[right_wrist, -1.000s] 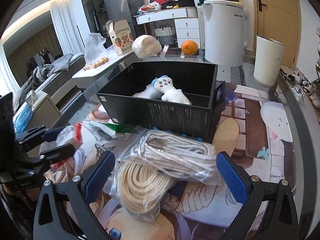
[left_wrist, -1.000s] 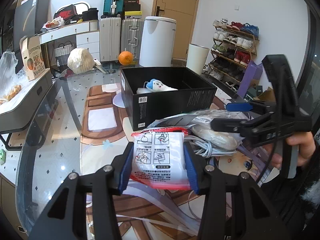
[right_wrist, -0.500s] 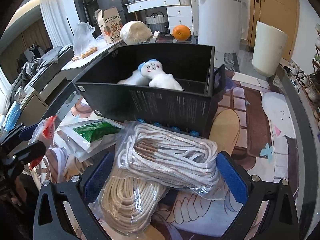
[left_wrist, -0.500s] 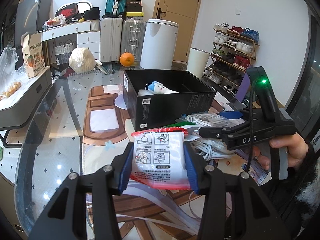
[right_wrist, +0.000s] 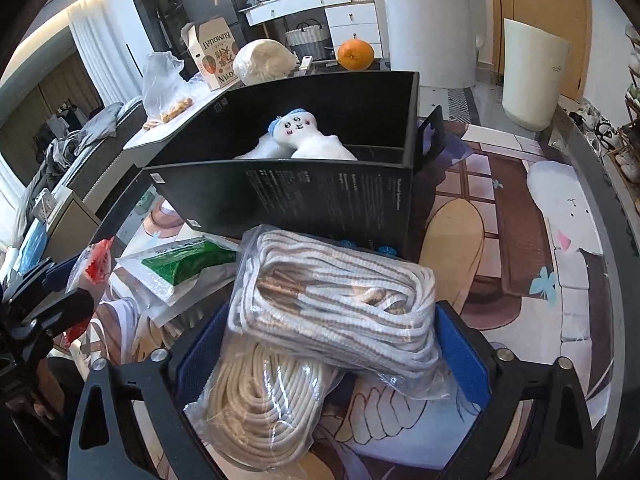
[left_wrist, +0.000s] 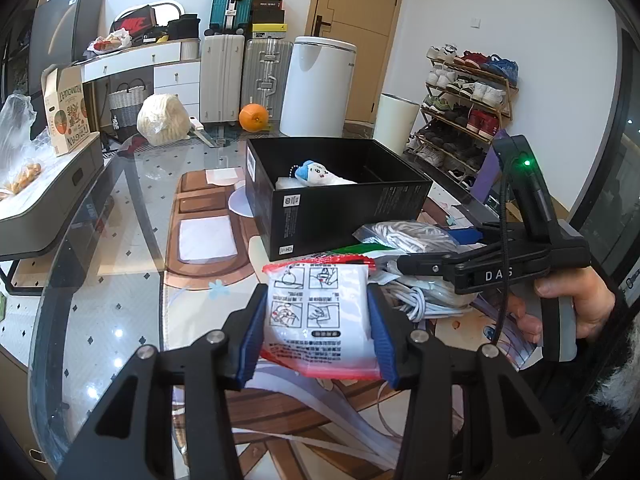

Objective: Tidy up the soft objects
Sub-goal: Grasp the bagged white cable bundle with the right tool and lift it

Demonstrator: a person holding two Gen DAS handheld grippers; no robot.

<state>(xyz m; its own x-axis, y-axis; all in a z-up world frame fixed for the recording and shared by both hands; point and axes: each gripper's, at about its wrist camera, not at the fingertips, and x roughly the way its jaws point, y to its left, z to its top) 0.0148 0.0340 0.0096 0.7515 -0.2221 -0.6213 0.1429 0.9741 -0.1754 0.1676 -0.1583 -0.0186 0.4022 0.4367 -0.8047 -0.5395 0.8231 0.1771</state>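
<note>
My left gripper (left_wrist: 316, 336) is shut on a white soft pack with red edges (left_wrist: 318, 316), held above the table in front of the black box (left_wrist: 344, 216). A white plush toy with a blue cap (right_wrist: 298, 136) lies inside the box (right_wrist: 304, 200). My right gripper (right_wrist: 332, 356) is open, its blue pads on either side of a bagged striped rope bundle (right_wrist: 336, 304) that rests on a bagged cream rope coil (right_wrist: 256, 408). The right gripper also shows in the left wrist view (left_wrist: 404, 258) over the bags. A green-labelled pouch (right_wrist: 188, 264) lies left of the ropes.
The glass table carries a cartoon-print mat (right_wrist: 520, 240). An orange (left_wrist: 253, 117) and a wrapped pale bundle (left_wrist: 162, 125) sit at the far edge. A grey tray unit (left_wrist: 44, 200) stands at the left. A white bin (left_wrist: 316, 84) and shoe rack (left_wrist: 464, 100) stand beyond.
My right gripper has moved forward and down so its pads now flank the rope bags, and it has narrowed a little. My left gripper holds the pack steady.
</note>
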